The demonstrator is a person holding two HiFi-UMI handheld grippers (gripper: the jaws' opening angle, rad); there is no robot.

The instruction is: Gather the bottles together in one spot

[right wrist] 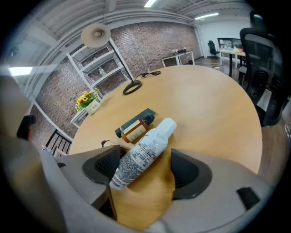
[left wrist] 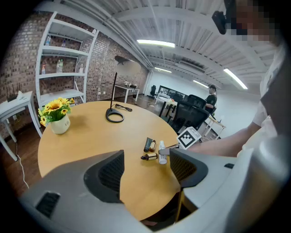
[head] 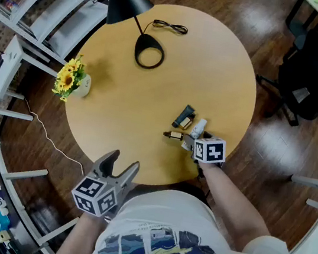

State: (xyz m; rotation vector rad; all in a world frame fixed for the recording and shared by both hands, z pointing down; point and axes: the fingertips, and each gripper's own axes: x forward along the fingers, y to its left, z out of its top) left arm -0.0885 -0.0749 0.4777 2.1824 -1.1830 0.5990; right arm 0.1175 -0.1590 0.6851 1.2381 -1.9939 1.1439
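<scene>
White bottle (right wrist: 145,152) lies flat on desk (head: 246,65) near its edge, amber bottle (right wrist: 135,130) & dark tube (right wrist: 134,119) just beside. Right tongs (right wrist: 141,166) straddle it, released, no squeeze. Left tongs (left wrist: 145,170) released, empty. Risk: an off-centre pinch could roll it twd the edge or scatter neighbours. Room: desk centre free; lamp base (head: 149,52), flower pot (head: 80,85) well apart.

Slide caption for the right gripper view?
White bottle lying between the jaws of the open right hand-held gripper, amber bottle and dark tube just beyond.
</scene>
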